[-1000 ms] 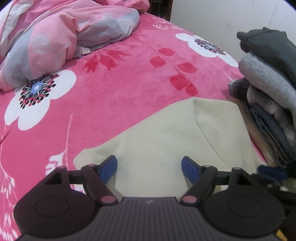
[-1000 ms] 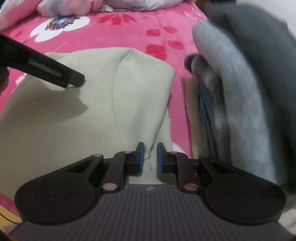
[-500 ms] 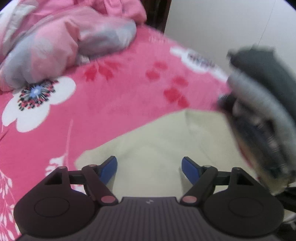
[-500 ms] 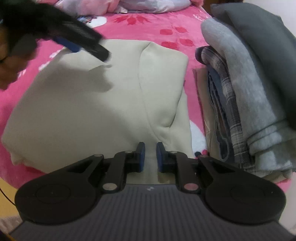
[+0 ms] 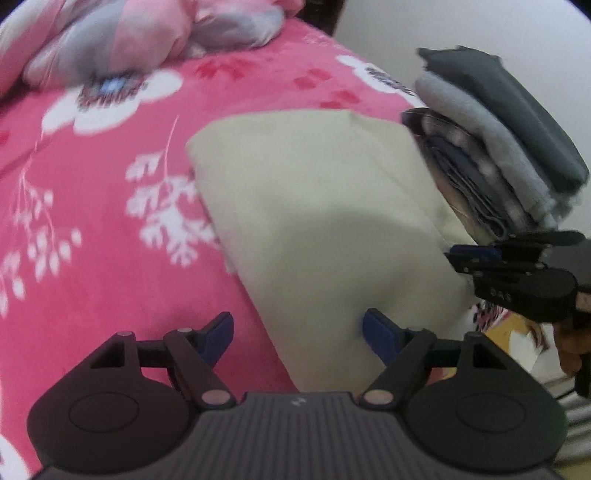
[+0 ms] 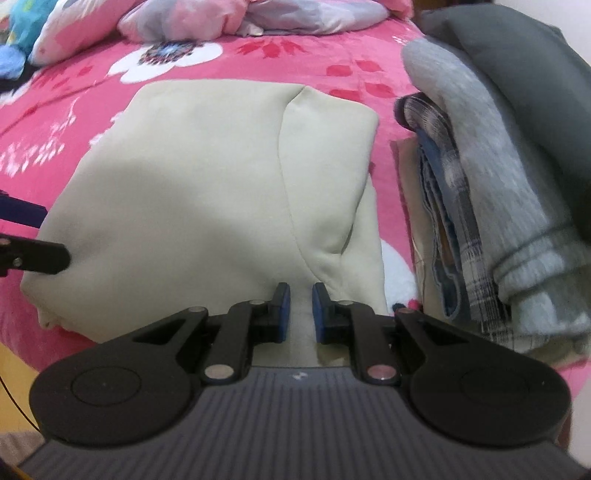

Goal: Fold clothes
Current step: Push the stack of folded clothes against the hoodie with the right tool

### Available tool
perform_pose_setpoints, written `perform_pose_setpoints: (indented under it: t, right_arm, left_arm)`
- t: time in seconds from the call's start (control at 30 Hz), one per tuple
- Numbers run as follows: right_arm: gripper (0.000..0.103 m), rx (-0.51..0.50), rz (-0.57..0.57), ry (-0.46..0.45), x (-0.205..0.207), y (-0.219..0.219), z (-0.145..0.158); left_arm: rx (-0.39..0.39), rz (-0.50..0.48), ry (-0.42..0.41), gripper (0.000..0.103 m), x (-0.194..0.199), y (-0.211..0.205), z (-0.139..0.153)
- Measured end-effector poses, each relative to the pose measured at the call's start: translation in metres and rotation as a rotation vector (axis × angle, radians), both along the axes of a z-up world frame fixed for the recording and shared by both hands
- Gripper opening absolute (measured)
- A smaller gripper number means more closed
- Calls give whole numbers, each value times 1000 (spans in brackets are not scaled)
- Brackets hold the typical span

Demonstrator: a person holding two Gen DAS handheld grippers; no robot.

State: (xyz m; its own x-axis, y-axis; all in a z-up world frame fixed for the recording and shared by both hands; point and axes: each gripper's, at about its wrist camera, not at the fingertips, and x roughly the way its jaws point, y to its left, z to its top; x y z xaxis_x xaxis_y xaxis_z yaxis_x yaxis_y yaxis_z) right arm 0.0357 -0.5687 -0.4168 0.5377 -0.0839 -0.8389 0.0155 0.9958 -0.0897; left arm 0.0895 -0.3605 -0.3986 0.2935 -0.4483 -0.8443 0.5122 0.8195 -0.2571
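A cream garment (image 5: 317, 206) (image 6: 192, 192) lies folded flat on the pink flowered bedspread (image 5: 92, 236) (image 6: 66, 99). My left gripper (image 5: 297, 328) is open and straddles the garment's near left edge, its pads clear of the cloth. In the right wrist view one of its black fingers (image 6: 37, 254) shows at the cloth's left side. My right gripper (image 6: 300, 312) is shut on the cream garment at its near edge, with cloth running up between the blue pads. The left wrist view shows the right gripper (image 5: 476, 254) from the side at the garment's near right corner.
A stack of folded clothes (image 5: 495, 147) (image 6: 491, 177), dark grey on top, stands right beside the garment. A crumpled pink and grey quilt (image 5: 140, 40) (image 6: 258, 18) lies at the far side. The bed's near edge and yellowish floor (image 5: 513, 332) are close by.
My left gripper has swept from above the garment's middle to its near left edge, still open. The right gripper drew back slightly, then held its pinch.
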Motion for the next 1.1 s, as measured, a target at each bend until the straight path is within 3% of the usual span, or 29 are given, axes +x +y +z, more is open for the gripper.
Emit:
perform_pose_setpoints:
  t: [0.17, 0.27, 0.37, 0.47, 0.63, 0.77, 0.87, 1.0, 1.1]
  right_arm:
    - [11, -25, 19, 34, 7, 5, -2]
    - [11, -47, 27, 34, 2, 8, -2]
    - [12, 12, -32, 32, 2, 0, 12]
    - [14, 74, -117, -7, -8, -8, 34]
    - [14, 44, -139, -35, -16, -5, 35]
    - [14, 24, -153, -34, -8, -4, 27]
    - [14, 25, -166, -32, -3, -5, 24]
    - [14, 7, -167, -17, 3, -5, 20]
    - [15, -11, -187, -4, 4, -9, 15]
  left_arm:
    - [6, -89, -73, 81, -5, 1, -8]
    - [-28, -94, -64, 85, -2, 7, -8]
    - [-40, -49, -87, 82, -8, 21, 13]
    - [-35, -65, -106, 83, -27, 33, 26]
    - [65, -156, -115, 81, -57, 9, 0]
    - [148, -70, -147, 74, -63, -10, -22]
    - [126, 10, -146, 73, -58, -6, -23]
    - [127, 32, -179, 70, -58, 4, -22]
    - [127, 48, -159, 70, -59, 14, -25]
